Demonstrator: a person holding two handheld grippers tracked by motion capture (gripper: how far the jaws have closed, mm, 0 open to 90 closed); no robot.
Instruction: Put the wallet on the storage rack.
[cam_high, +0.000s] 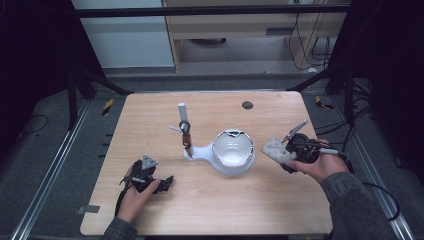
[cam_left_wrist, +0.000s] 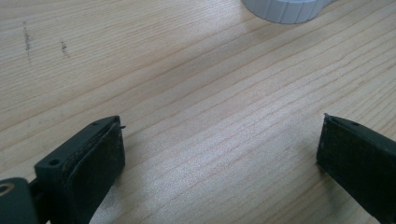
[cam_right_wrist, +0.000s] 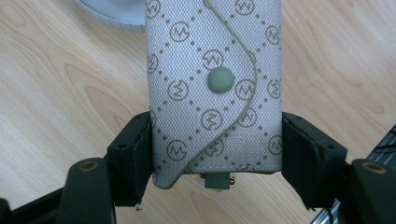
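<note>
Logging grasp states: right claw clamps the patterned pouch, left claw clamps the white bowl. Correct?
Not quite. The right claw does clamp the patterned pouch, but the left claw is open over bare table, as the left gripper view shows; the white bowl stands apart.

From where I stand, the middle of the table (cam_high: 150, 120) is taken up by 1 white bowl-shaped stand (cam_high: 233, 152) with a thin upright post (cam_high: 183, 120) rising just beside it on the left. The near strip of wood, the far edge apart from a small dark disc (cam_high: 247, 105), and the whole left side lie bare. The left gripper (cam_high: 167, 181) sits low on the near-left with jaws spread over bare wood, while the right gripper (cam_high: 280, 155), clamping a patterned pouch (cam_high: 274, 148), crowds the gap just right of the bowl.
</note>
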